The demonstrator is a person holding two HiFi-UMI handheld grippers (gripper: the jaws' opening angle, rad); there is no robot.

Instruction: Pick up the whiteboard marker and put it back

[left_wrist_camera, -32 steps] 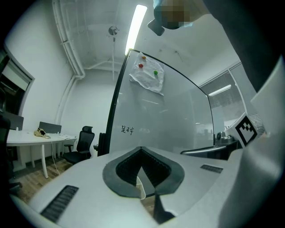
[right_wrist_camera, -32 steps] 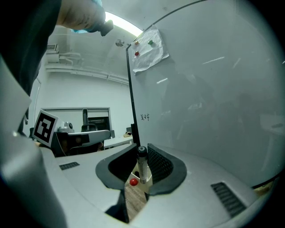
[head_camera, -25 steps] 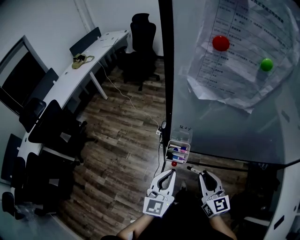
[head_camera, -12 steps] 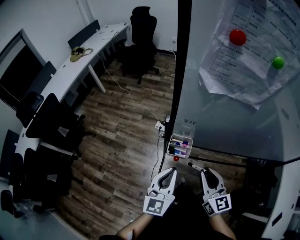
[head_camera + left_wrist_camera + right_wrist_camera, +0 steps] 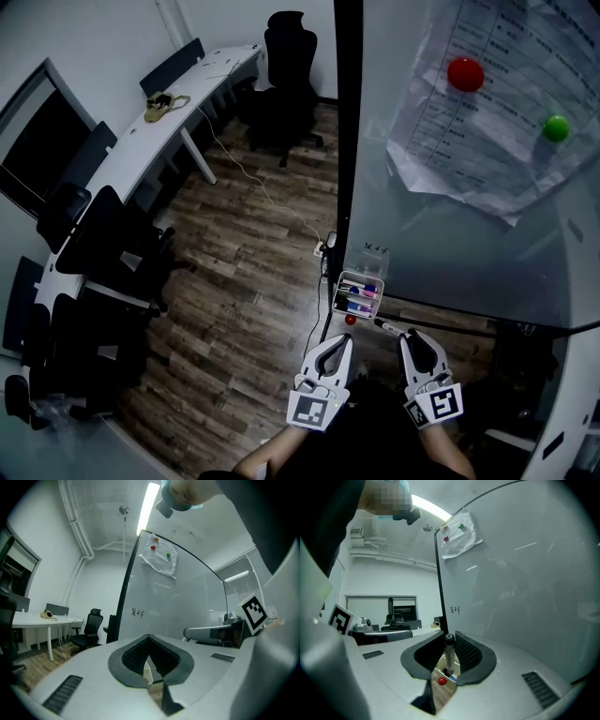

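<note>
My right gripper (image 5: 410,343) is shut on a black whiteboard marker (image 5: 386,326), which sticks out past its tips toward the board. In the right gripper view the marker (image 5: 449,654) stands upright between the pads, directly above the white pen holder (image 5: 451,676). That holder (image 5: 356,294) hangs on the whiteboard's lower left corner and has several markers in it. My left gripper (image 5: 341,345) is shut on nothing, just below the holder and left of the right gripper. Its closed tips (image 5: 149,639) point at the glass whiteboard (image 5: 178,602).
A red magnet (image 5: 350,320) sits just under the holder. Papers (image 5: 478,112) are pinned to the board by a red and a green magnet. On the wooden floor to the left are a white desk (image 5: 159,141), black office chairs (image 5: 286,84) and a trailing cable.
The head view has swung slightly, shifting the board's edge in the picture. Both grippers stay just below the holder, and the marker is still in the right one.
</note>
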